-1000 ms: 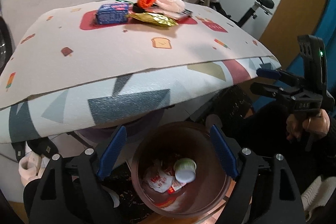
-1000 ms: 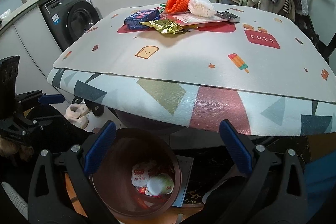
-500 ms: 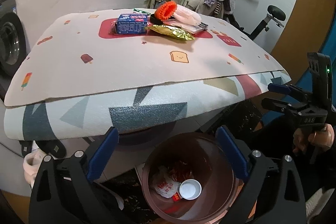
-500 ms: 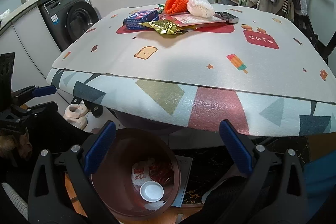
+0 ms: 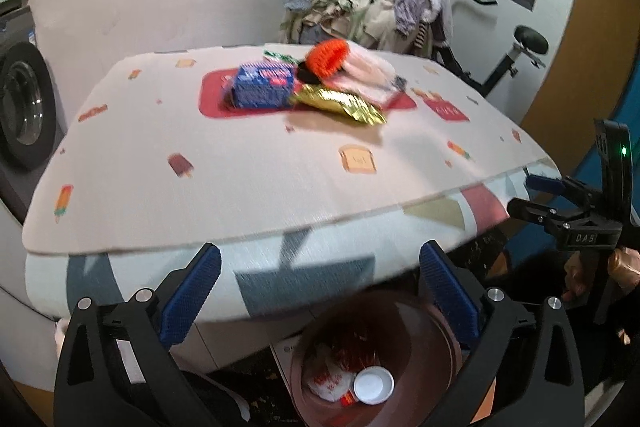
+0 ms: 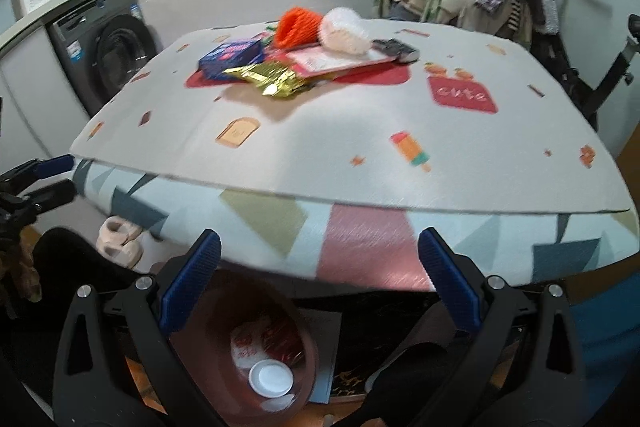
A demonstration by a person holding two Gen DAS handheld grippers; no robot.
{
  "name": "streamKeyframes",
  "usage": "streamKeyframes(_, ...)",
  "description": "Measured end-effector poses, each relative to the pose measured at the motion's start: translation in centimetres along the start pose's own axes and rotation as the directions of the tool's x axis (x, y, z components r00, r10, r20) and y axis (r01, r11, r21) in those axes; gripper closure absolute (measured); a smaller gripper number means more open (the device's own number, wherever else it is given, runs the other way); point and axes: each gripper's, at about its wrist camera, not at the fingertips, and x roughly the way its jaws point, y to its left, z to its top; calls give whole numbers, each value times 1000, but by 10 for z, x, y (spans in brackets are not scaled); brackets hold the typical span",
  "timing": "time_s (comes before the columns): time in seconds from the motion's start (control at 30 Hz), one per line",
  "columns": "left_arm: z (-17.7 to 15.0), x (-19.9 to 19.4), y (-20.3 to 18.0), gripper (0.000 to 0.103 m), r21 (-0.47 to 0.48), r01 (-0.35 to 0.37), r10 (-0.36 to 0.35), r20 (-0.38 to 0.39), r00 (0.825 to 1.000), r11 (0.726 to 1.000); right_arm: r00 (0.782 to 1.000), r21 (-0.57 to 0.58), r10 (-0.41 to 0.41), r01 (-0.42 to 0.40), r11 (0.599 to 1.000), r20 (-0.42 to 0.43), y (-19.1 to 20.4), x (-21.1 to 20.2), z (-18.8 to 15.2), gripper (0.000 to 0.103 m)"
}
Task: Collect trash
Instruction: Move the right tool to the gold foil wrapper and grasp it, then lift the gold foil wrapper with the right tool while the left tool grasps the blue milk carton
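A brown trash bin (image 5: 436, 319) stands on the floor below the table's near edge, with a white cup (image 5: 373, 385) and wrappers inside; it also shows in the right wrist view (image 6: 280, 307). On the far side of the table lie a blue box (image 5: 262, 85), a gold wrapper (image 5: 340, 103), an orange sponge (image 5: 326, 57) and a white sponge (image 6: 346, 31). My left gripper (image 5: 318, 275) is open and empty above the bin. My right gripper (image 6: 318, 271) is open and empty near the table's edge; it also shows in the left wrist view (image 5: 532, 193).
The table (image 5: 240, 171) wears a patterned cloth. A washing machine (image 6: 106, 55) stands at the left. A heap of clothes (image 5: 372, 3) lies behind the table on an exercise bike. Slippers (image 6: 120, 241) sit on the floor under the table.
Both grippers have risen and tilted up toward the tabletop. The white cup fell into the bin and came to rest mouth up.
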Motion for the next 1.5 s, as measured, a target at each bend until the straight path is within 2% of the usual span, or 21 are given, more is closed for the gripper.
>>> streamKeyframes(0.1, 17, 0, 12, 6, -32, -23, 24, 32, 999, 999, 998, 4, -59, 59, 998, 26, -3, 4, 16, 6)
streamKeyframes(0.17, 30, -1, 22, 6, -58, -49, 53, 62, 997, 997, 998, -11, -43, 44, 999, 40, 0, 8, 28, 6)
streamKeyframes(0.23, 44, 1, 33, 6, -79, -64, 70, 83, 994, 995, 1000, -38, 9, -8, 999, 27, 8, 16, 43, 6)
streamKeyframes(0.33, 61, 5, 47, 6, -91, -92, 100, 88, 991, 992, 993, -138, 101, -109, 984, -58, 32, 39, 70, 6)
streamKeyframes(0.4, 68, 8, 55, 6, -96, -99, 107, 85, 991, 990, 998, -219, 58, -63, 974, -30, 49, 51, 86, 6)
streamKeyframes(0.43, 74, 11, 62, 6, -112, -70, 79, 74, 994, 991, 999, -251, 39, -41, 967, -13, 56, 56, 92, 6)
streamKeyframes(0.5, 80, 15, 70, 6, -124, -49, 58, 65, 996, 991, 999, -314, 45, -44, 948, -4, 70, 77, 108, 6)
streamKeyframes(0.53, 83, 17, 75, 6, -119, -71, 79, 58, 995, 990, 998, -335, 60, -57, 941, -2, 76, 85, 115, 7)
streamKeyframes(0.6, 87, 20, 80, 6, -107, -108, 113, 45, 993, 988, 997, -380, 83, -78, 922, -2, 87, 107, 129, 17)
streamKeyframes(0.63, 88, 22, 84, 6, -107, -146, 151, 40, 988, 984, 995, -387, 94, -93, 917, -16, 91, 118, 136, 30)
streamKeyframes(0.67, 88, 24, 88, 6, -108, -167, 172, 36, 984, 980, 993, -383, 108, -114, 917, -37, 93, 127, 141, 33)
streamKeyframes(0.73, 88, 27, 96, 6, -115, -178, 183, 36, 982, 977, 990, -379, 121, -139, 915, -69, 96, 145, 150, 35)
streamKeyframes(1.03, 84, 50, 110, 6, -147, -120, 123, 14, 992, 982, 987, -404, 36, -97, 910, -155, 96, 203, 167, 36)
streamKeyframes(1.13, 84, 57, 108, 6, -143, -96, 98, 9, 995, 985, 989, -403, 17, -75, 912, -147, 96, 206, 167, 50)
streamKeyframes(1.23, 83, 61, 106, 6, -143, -78, 79, 7, 997, 987, 989, -382, 74, -117, 917, -125, 93, 191, 167, 60)
streamKeyframes(1.3, 83, 63, 105, 6, -140, -74, 76, 4, 997, 987, 977, -314, 184, -208, 927, -105, 86, 169, 168, 63)
streamKeyframes(1.33, 84, 64, 104, 6, -136, -72, 73, 2, 997, 988, 964, -261, 246, -265, 928, -103, 81, 162, 170, 64)
streamKeyframes(1.37, 85, 67, 103, 6, -129, -69, 69, -3, 998, 989, 935, -181, 342, -353, 918, -94, 73, 152, 173, 64)
streamKeyframes(1.4, 86, 68, 102, 6, -124, -69, 69, -5, 998, 990, 913, -131, 402, -408, 903, -76, 67, 143, 174, 65)
streamKeyframes(1.5, 92, 72, 95, 6, -107, -64, 64, -3, 998, 992, 880, -51, 475, -475, 879, -10, 56, 119, 180, 65)
